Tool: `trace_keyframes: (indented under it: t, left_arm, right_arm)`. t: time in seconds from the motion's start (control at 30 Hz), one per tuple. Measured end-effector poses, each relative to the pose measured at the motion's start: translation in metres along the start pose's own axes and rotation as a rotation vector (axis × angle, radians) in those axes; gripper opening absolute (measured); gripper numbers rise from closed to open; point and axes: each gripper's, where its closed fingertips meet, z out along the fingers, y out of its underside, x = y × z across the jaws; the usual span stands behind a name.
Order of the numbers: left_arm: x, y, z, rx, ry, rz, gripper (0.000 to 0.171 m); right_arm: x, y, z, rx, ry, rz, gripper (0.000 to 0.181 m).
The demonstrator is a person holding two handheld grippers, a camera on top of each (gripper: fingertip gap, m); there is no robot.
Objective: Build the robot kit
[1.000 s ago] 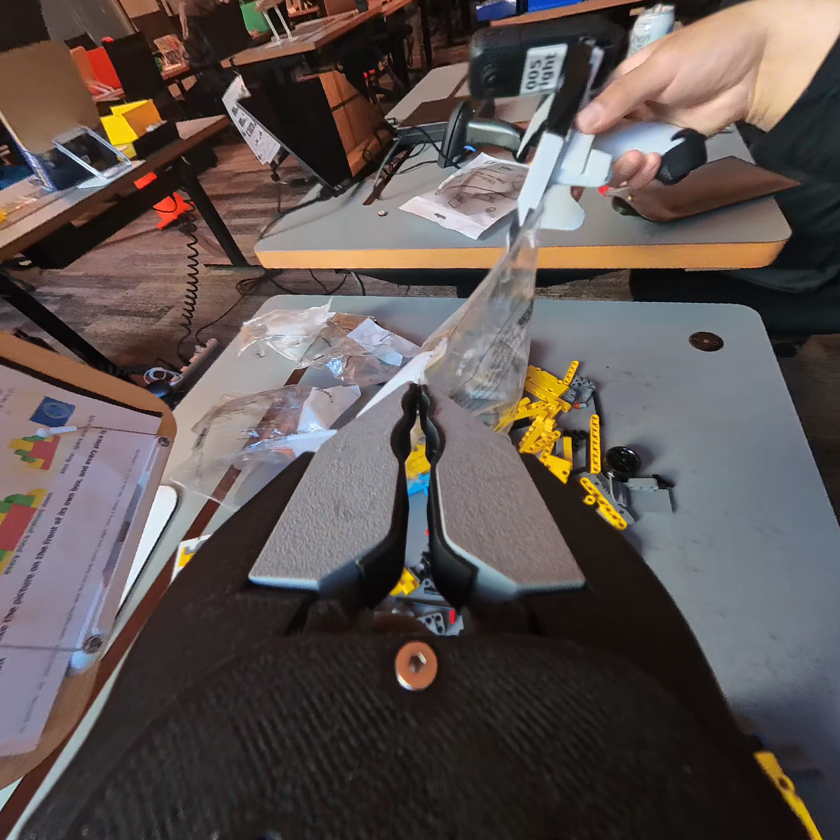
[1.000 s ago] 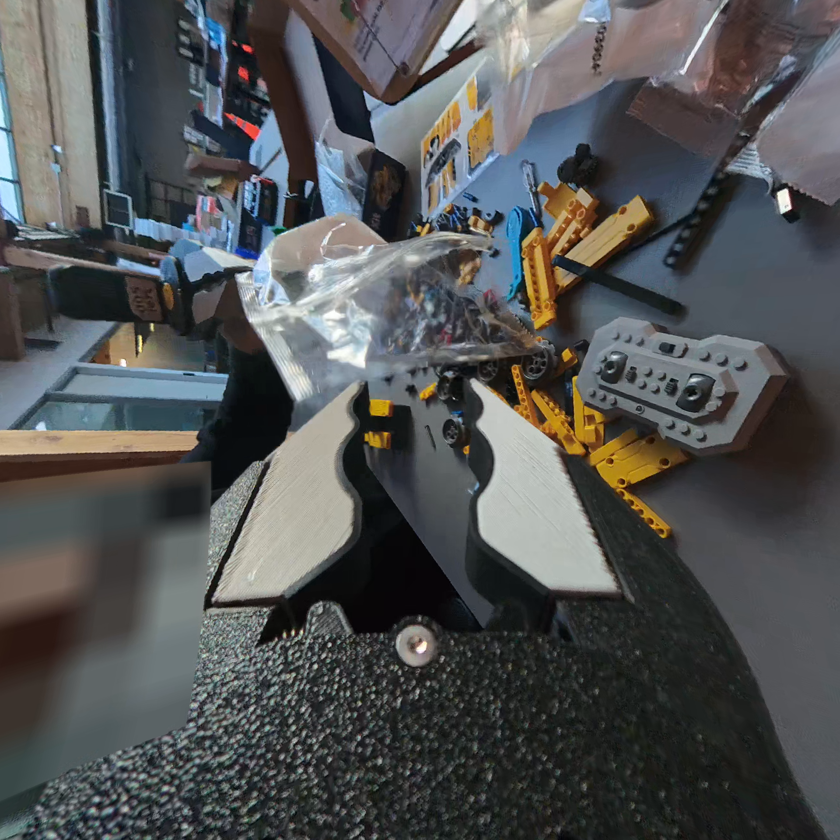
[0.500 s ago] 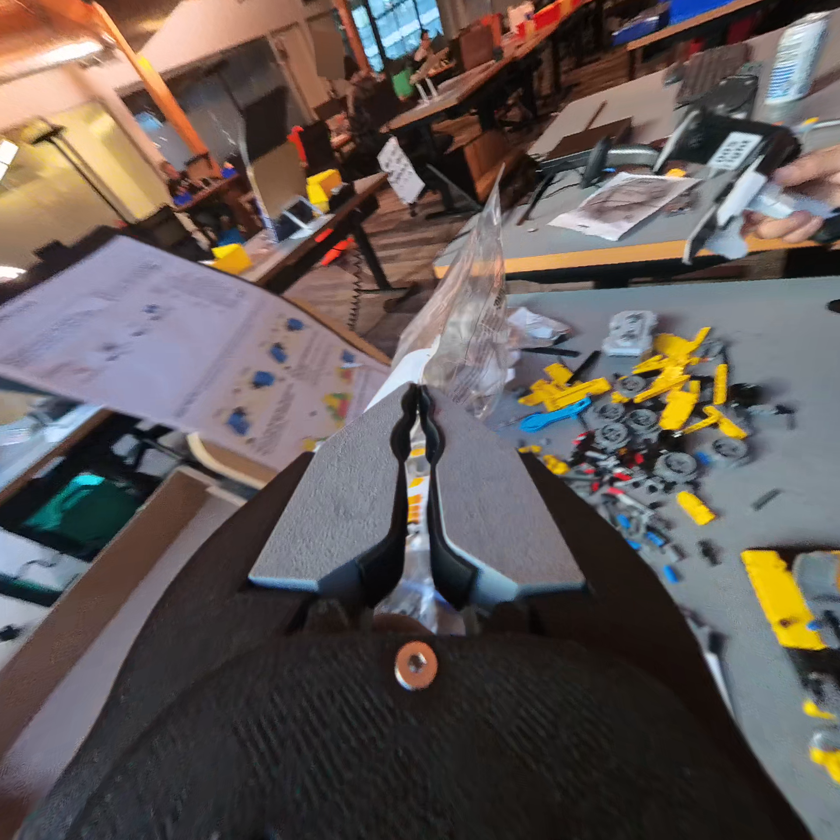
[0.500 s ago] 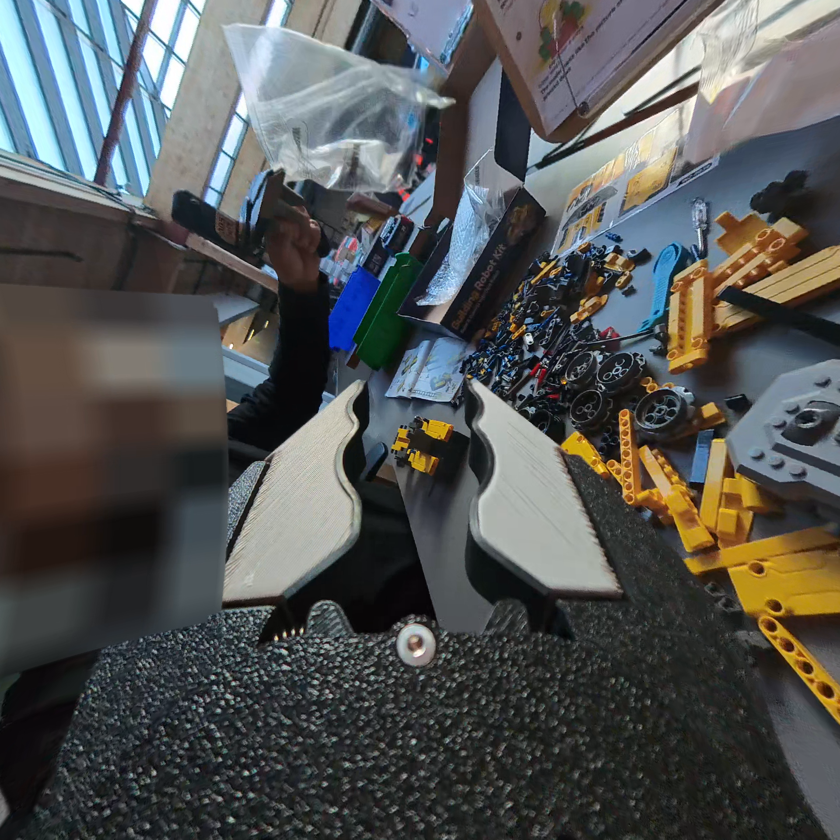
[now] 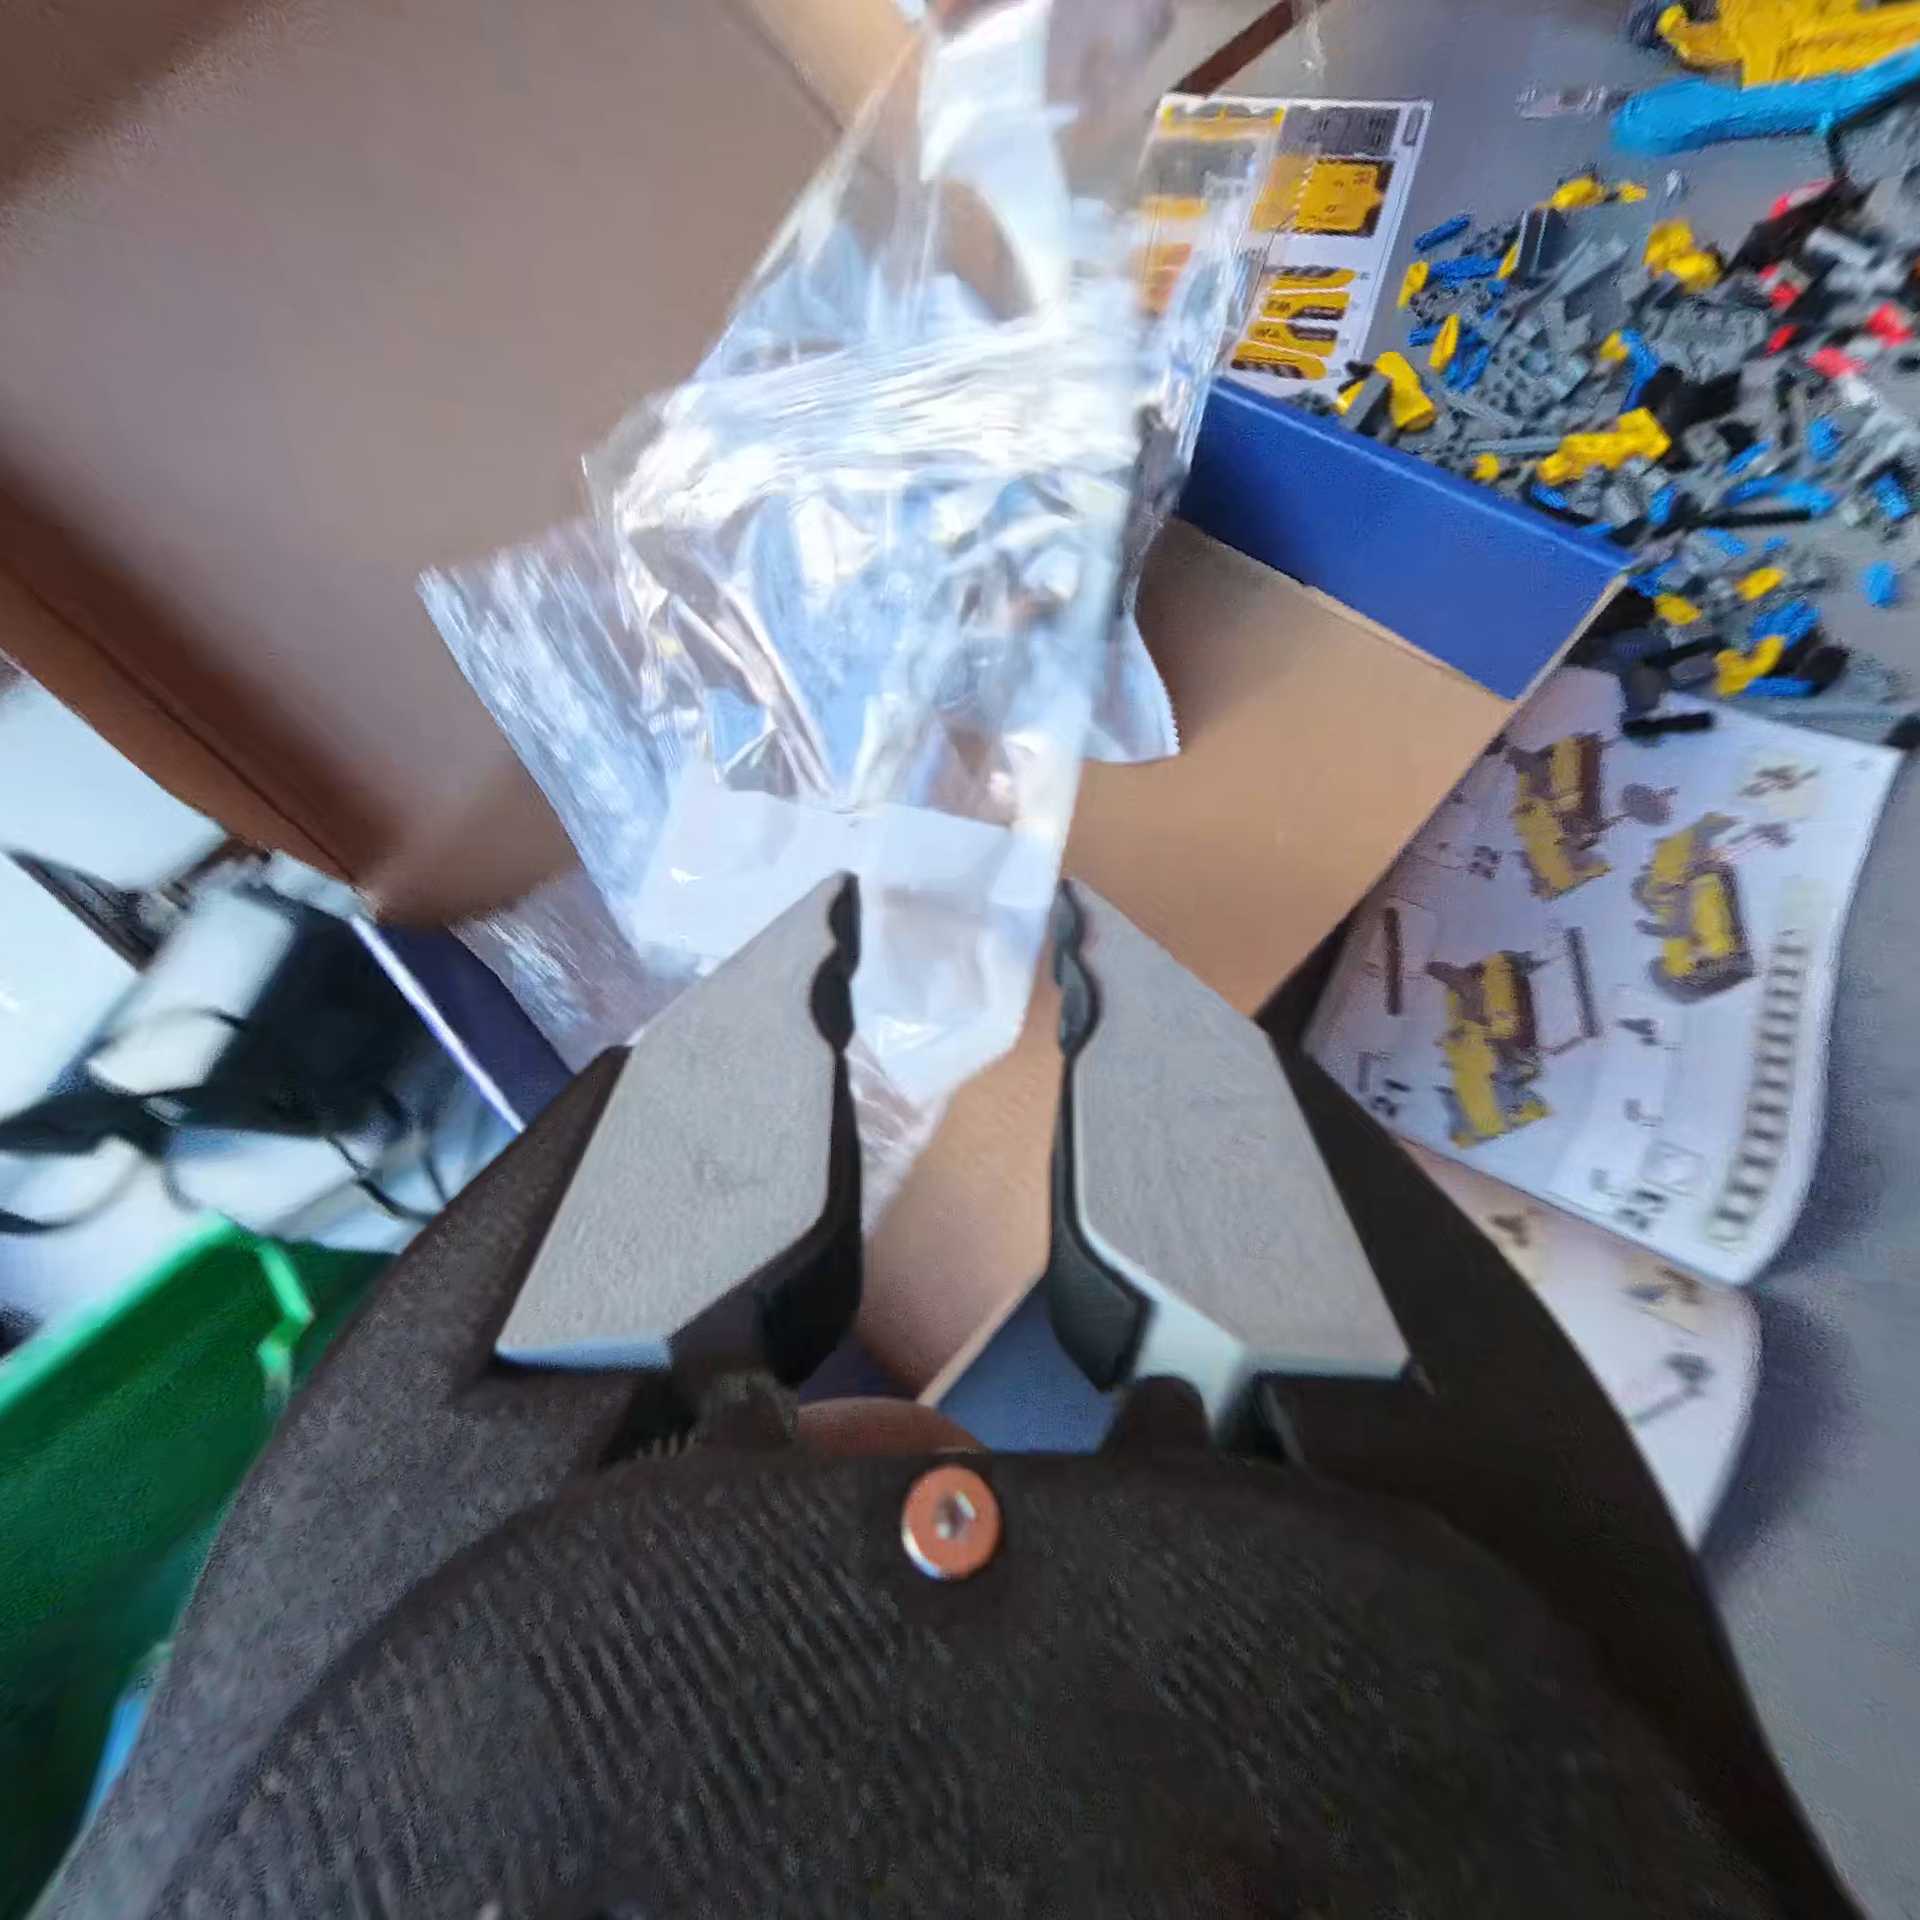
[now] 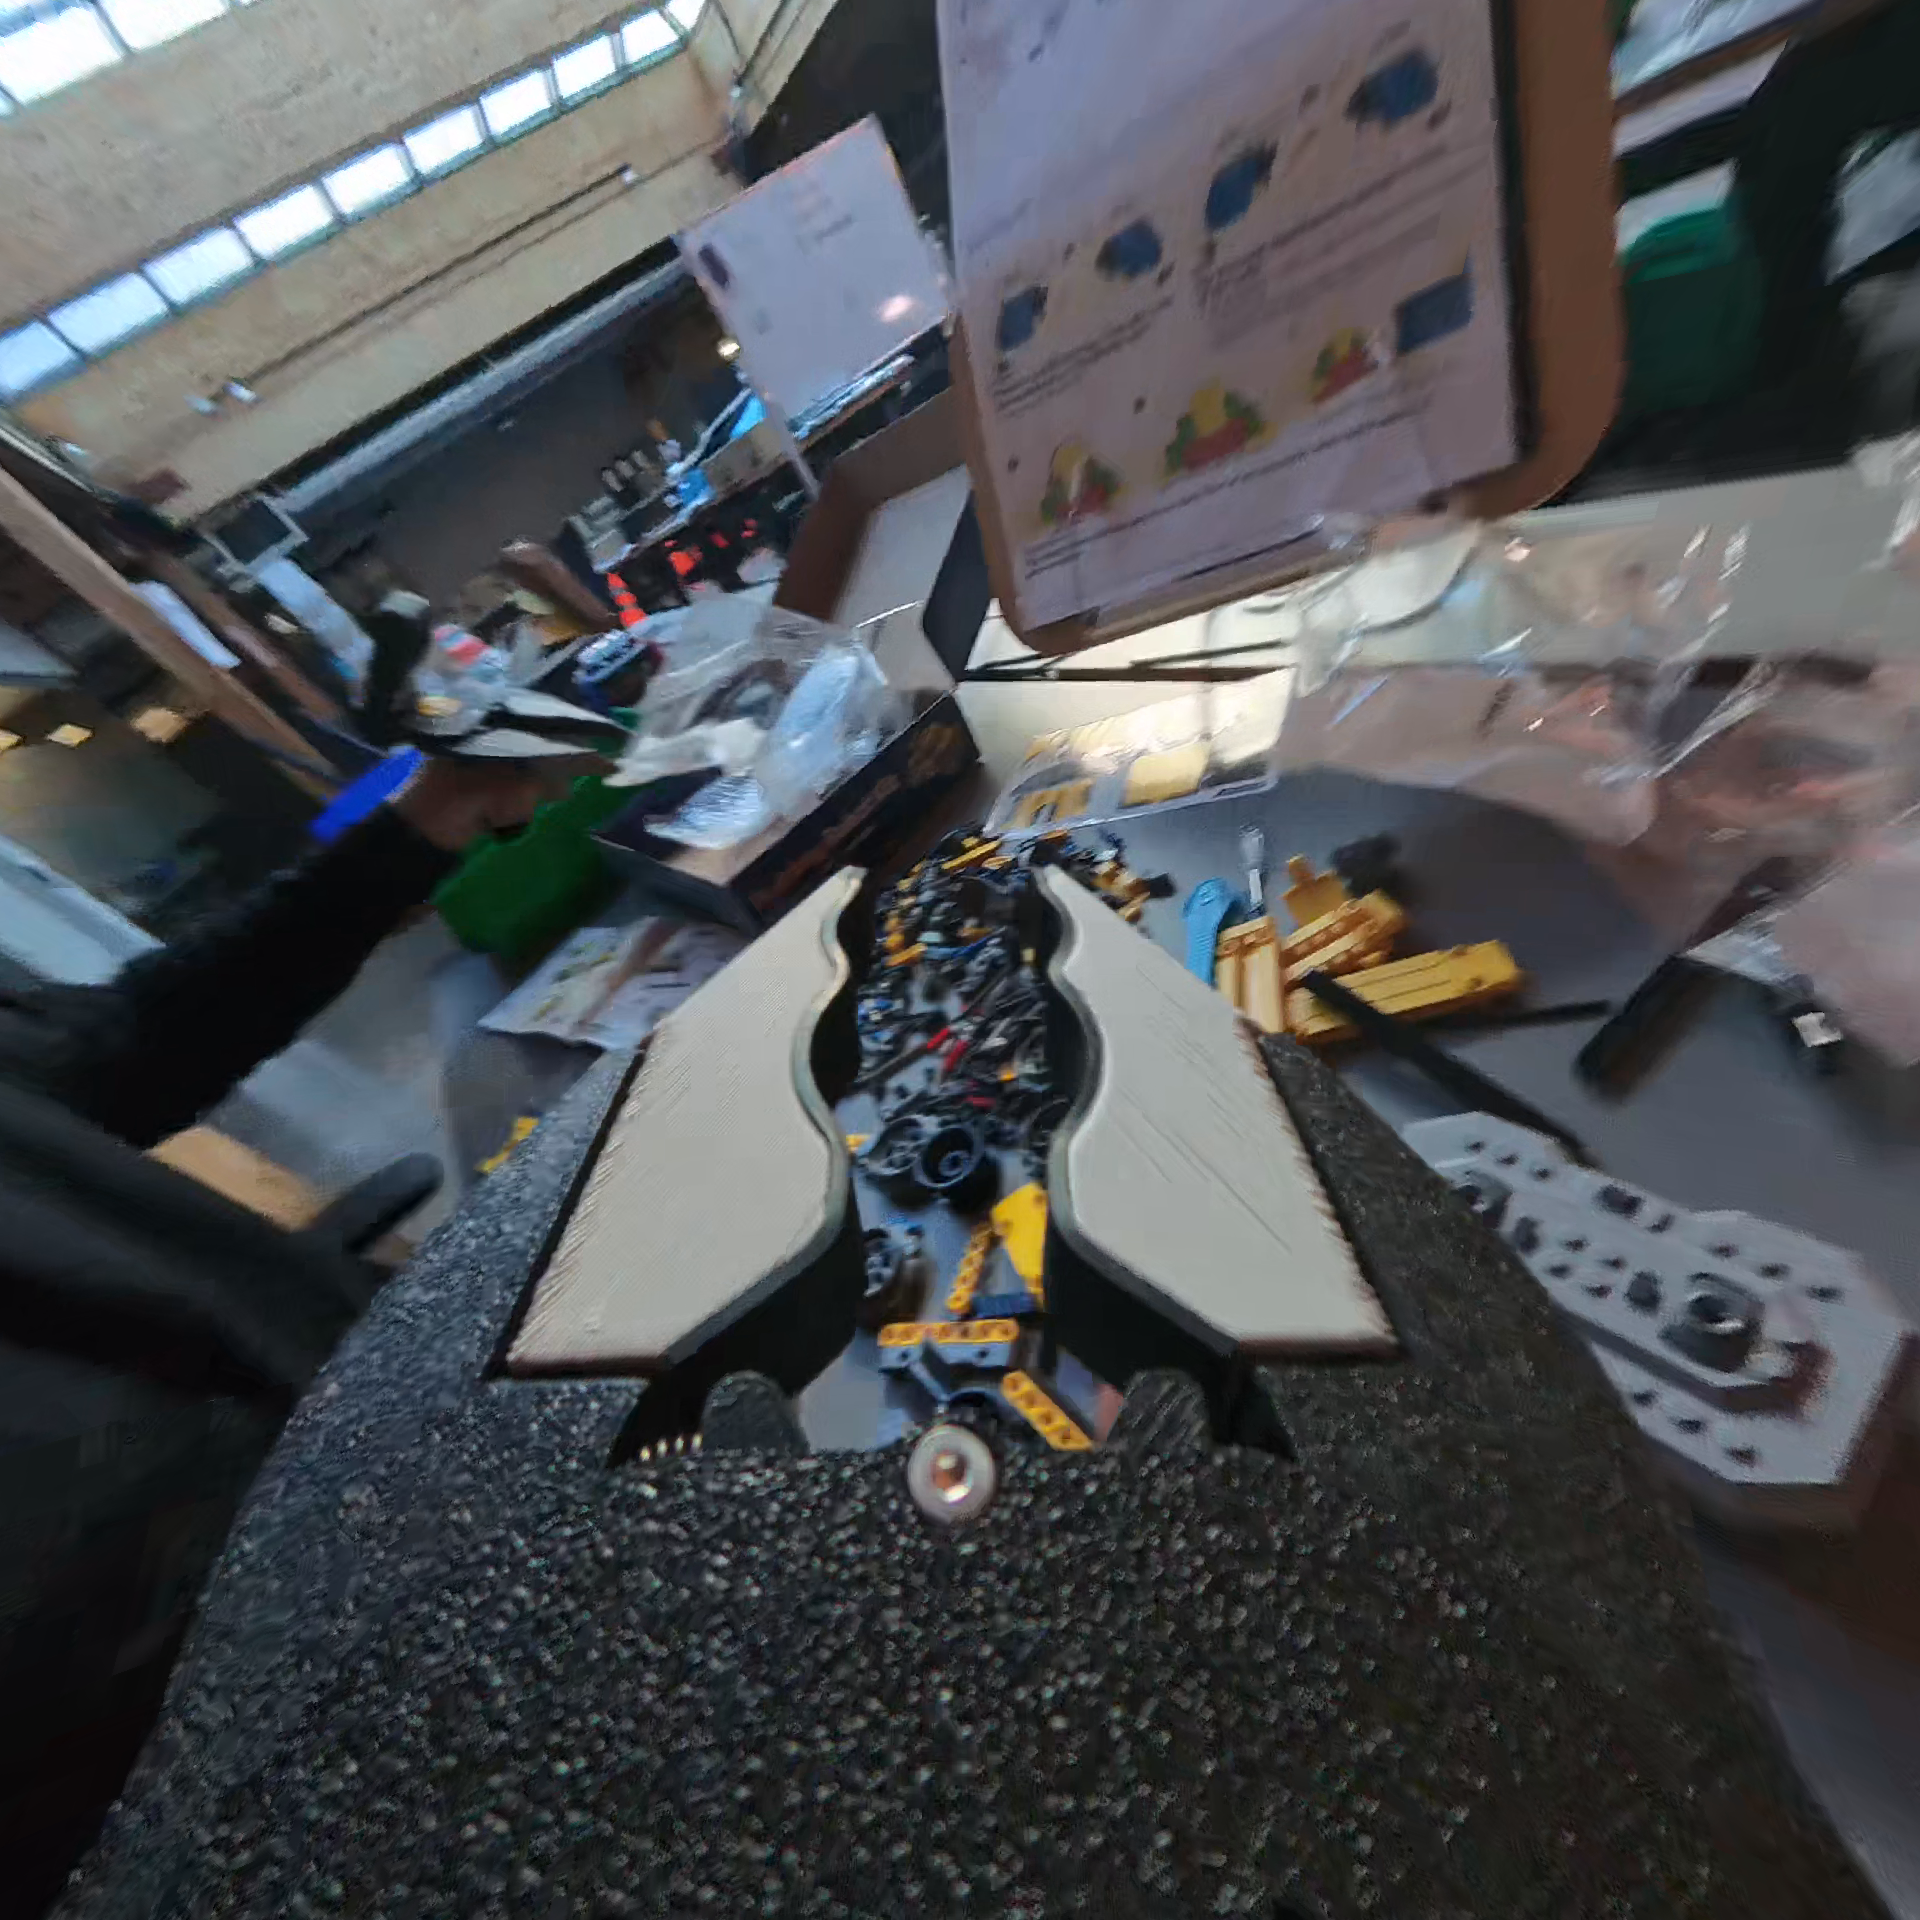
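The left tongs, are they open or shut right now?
Open. In the left wrist view the left tongs show a clear gap between the fingers, and the clear plastic bag hangs loose over the open cardboard box.

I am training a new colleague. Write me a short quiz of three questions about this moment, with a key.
1. True or false: the left gripper is open.
2. What is nearest to its fingertips? A) a clear plastic bag B) a metal spoon C) a red cup
3. Fill in: the right gripper is open above a pile of small ___ on the grey table.
Key: 1 true; 2 A; 3 bricks.
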Motion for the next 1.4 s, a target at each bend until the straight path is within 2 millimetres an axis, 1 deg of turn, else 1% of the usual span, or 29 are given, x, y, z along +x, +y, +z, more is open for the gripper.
trace_keyframes:
  t: [0.03,0.07,0.1,0.17,0.2,0.23,0.3,0.43,0.57,0.63,0.7,0.73,0.8,0.87,0.9,0.97,1.0,1.07,1.1,1.2,1.27,1.3,1.33,1.37,1.4]
  left_arm:
    - [0.003,0.005,-0.002,0.008,0.012,-0.055,0.042]
    - [0.004,0.007,-0.006,0.031,0.003,-0.095,0.043]
    - [0.004,0.008,-0.011,0.051,-0.021,-0.126,0.045]
    - [0.005,0.009,-0.022,0.064,-0.090,-0.180,0.053]
    - [0.009,0.006,-0.028,0.076,-0.113,-0.202,0.059]
    - [0.014,0.002,-0.032,0.091,-0.127,-0.217,0.067]
    - [0.026,-0.008,-0.037,0.130,-0.149,-0.242,0.071]
    - [0.060,-0.018,-0.033,0.145,-0.113,-0.259,0.070]
    - [0.095,-0.029,-0.026,0.179,-0.064,-0.238,0.067]
    - [0.110,-0.027,-0.018,0.161,-0.035,-0.260,0.063]
    - [0.132,-0.024,-0.006,0.142,0.037,-0.294,0.062]
    - [0.143,-0.024,-0.001,0.139,0.069,-0.302,0.062]
    - [0.162,-0.022,0.008,0.133,0.124,-0.301,0.062]
    - [0.174,-0.019,0.015,0.126,0.150,-0.301,0.062]
    - [0.180,-0.017,0.018,0.123,0.169,-0.308,0.062]
    - [0.186,-0.013,0.023,0.117,0.197,-0.328,0.062]
    - [0.187,-0.011,0.024,0.118,0.201,-0.336,0.061]
    - [0.190,-0.007,0.025,0.117,0.211,-0.343,0.061]
    - [0.190,-0.007,0.025,0.121,0.215,-0.343,0.061]
    - [0.191,-0.008,0.021,0.152,0.204,-0.323,0.061]
    - [0.195,-0.010,0.019,0.182,0.209,-0.316,0.061]
    - [0.198,-0.011,0.018,0.197,0.217,-0.310,0.061]
    - [0.202,-0.012,0.018,0.211,0.218,-0.298,0.061]
    - [0.206,-0.011,0.017,0.223,0.218,-0.278,0.061]
    - [0.209,-0.011,0.017,0.230,0.216,-0.254,0.061]
  right_arm:
    - [0.006,-0.002,0.001,0.004,0.056,-0.064,0.025]
    - [0.015,-0.002,0.003,-0.002,0.130,-0.120,0.034]
    - [0.025,0.002,0.007,-0.038,0.195,-0.169,0.037]
    - [0.044,0.020,0.017,-0.176,0.275,-0.235,0.037]
    - [0.054,0.028,0.023,-0.247,0.301,-0.258,0.038]
    - [0.063,0.037,0.030,-0.322,0.310,-0.294,0.038]
    - [0.084,0.051,0.043,-0.466,0.326,-0.390,0.039]
    - [0.125,0.073,0.063,-0.761,0.320,-0.548,0.037]
    - [0.148,0.093,0.077,-1.010,0.258,-0.662,0.034]
    - [0.161,0.098,0.080,-1.097,0.269,-0.708,0.031]
    - [0.157,0.103,0.088,-1.129,0.200,-0.694,0.021]
    - [0.154,0.108,0.088,-1.157,0.169,-0.673,0.022]
    - [0.156,0.114,0.086,-1.222,0.162,-0.666,0.021]
    - [0.153,0.121,0.085,-1.261,0.137,-0.652,0.017]
    - [0.154,0.122,0.086,-1.267,0.141,-0.655,0.009]
    - [0.154,0.121,0.085,-1.270,0.153,-0.657,0.008]
    - [0.153,0.117,0.085,-1.260,0.164,-0.658,0.008]
    - [0.146,0.102,0.087,-1.211,0.184,-0.656,0.007]
    - [0.140,0.089,0.088,-1.162,0.200,-0.665,0.007]
    - [0.108,0.036,0.091,-0.951,0.219,-0.672,0.008]
    - [0.080,-0.001,0.086,-0.806,0.230,-0.657,0.008]
    - [0.063,-0.014,0.082,-0.746,0.218,-0.639,0.008]
    - [0.044,-0.024,0.078,-0.689,0.200,-0.621,0.008]
    - [0.024,-0.028,0.073,-0.643,0.176,-0.602,0.008]
    - [0.004,-0.026,0.068,-0.618,0.146,-0.578,0.008]
